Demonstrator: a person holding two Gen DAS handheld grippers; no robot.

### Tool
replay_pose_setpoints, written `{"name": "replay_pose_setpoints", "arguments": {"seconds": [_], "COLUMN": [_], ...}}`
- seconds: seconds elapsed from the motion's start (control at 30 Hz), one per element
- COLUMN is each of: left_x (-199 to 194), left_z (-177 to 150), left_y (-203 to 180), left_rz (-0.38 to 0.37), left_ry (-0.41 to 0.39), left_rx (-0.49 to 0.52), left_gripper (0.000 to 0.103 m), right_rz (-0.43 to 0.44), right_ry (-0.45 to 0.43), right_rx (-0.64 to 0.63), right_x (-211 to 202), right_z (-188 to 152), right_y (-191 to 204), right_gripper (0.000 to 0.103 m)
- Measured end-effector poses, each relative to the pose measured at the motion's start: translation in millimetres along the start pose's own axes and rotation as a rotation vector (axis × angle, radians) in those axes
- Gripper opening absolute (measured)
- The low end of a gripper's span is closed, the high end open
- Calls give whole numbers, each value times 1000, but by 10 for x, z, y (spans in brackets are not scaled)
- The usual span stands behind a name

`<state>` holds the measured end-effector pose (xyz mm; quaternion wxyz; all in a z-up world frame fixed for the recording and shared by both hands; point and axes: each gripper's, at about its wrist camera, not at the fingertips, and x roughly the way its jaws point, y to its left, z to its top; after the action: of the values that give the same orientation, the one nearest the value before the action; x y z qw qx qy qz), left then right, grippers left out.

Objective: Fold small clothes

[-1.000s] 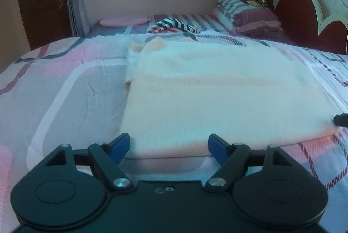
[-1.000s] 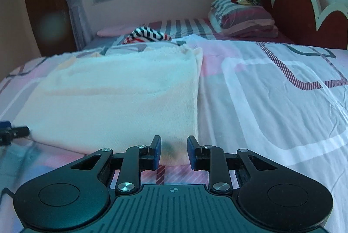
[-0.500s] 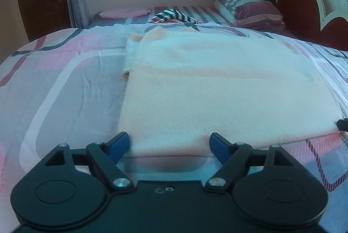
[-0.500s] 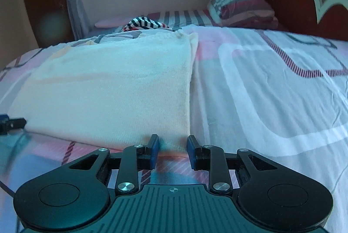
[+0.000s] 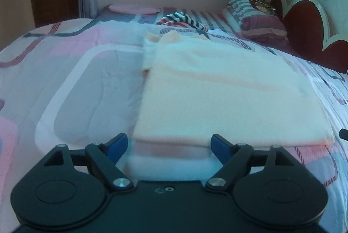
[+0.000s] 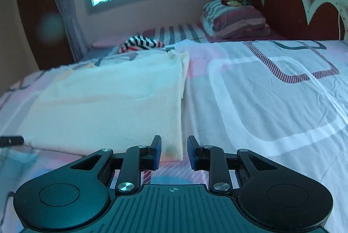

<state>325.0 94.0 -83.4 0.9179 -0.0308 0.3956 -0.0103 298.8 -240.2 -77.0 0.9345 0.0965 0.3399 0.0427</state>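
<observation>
- Cream knitted garment (image 5: 228, 98), folded into a flat rectangle, lies on the bed's pink, grey and white patterned quilt (image 5: 71, 85); in the left wrist view it fills the centre and runs from the near edge toward 12 o'clock.
- Left hand-held gripper (image 5: 167, 143) sits at the garment's near hem, toward its left corner. Its blue-tipped jaws are spread wide and opening, one at 9 o'clock and one at 3 o'clock of the hem section between them; neither pad presses on the cloth. The wide spread probably lets it straddle a broad stretch of the doubled edge.
- Right hand-held gripper (image 6: 174, 151) sits at the near right corner of the same garment. Its jaws stand narrowly apart with the corner's edge in the gap; daylight shows on both sides, so it is parted and grips nothing.
- Placement at the two near corners suggests a paired lift, carrying the hem toward 12 o'clock for the next fold; this is a judgement from the layout.
- Each view catches the other tool's dark tip at the frame edge, at 3 o'clock in the left view and 9 o'clock in the right.
- Striped red, white and navy cloth (image 6: 141, 44) lies crumpled beyond the garment at 12 o'clock, well apart, perhaps awaiting its turn.
- Striped pillows (image 6: 235, 19) are stacked at 1 o'clock against the dark red scalloped headboard (image 6: 282, 0), clear of the folding area.
</observation>
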Motion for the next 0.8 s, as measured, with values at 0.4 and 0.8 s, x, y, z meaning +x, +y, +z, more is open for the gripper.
{"name": "replay_pose_setpoints", "arguments": {"seconds": [0.4, 0.8], "left_x": [-40, 173], "left_z": [-82, -269], "left_y": [-47, 311], "left_rz": [-102, -296], "left_ry": [59, -11], "left_rx": [-152, -757], "left_gripper": [67, 68], "right_rz": [84, 126], "right_ry": [38, 25], "right_rx": [-40, -24], "right_x": [23, 116], "right_z": [-44, 41], "right_y": [330, 382], "right_gripper": [27, 27]}}
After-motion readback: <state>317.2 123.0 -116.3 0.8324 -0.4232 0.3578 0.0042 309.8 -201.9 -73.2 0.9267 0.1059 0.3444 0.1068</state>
